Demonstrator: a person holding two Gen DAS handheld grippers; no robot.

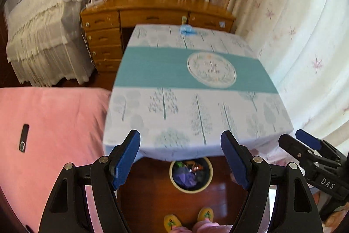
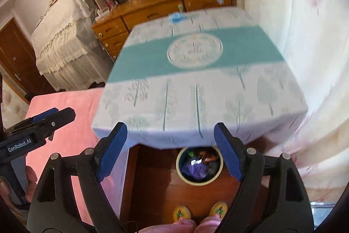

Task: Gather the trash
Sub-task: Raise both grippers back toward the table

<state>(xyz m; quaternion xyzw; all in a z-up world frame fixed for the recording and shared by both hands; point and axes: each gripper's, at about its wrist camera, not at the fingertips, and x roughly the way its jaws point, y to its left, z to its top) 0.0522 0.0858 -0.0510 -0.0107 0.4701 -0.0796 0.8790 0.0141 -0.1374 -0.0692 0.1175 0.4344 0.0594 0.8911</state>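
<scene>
A round trash bin (image 1: 191, 176) (image 2: 199, 165) stands on the wood floor under the table's near edge, with purple and dark wrappers inside. At the table's far edge lies a crumpled blue item (image 1: 185, 29) (image 2: 177, 17). My left gripper (image 1: 181, 145) hangs open above the near table edge, nothing between its blue pads. My right gripper (image 2: 171, 137) is open and empty too, at the same height. Each gripper shows in the other's view: the right gripper (image 1: 309, 145) at the right side, the left gripper (image 2: 43, 121) at the left side.
The table (image 1: 165, 67) (image 2: 152, 62) wears a white and teal cloth with a round emblem. A pink bed (image 1: 54, 123) with a dark phone (image 1: 24, 138) lies left. A wooden desk (image 1: 152, 14) with shelves stands behind, curtains (image 1: 305, 36) right. The person's yellow slippers (image 1: 187, 218) are below.
</scene>
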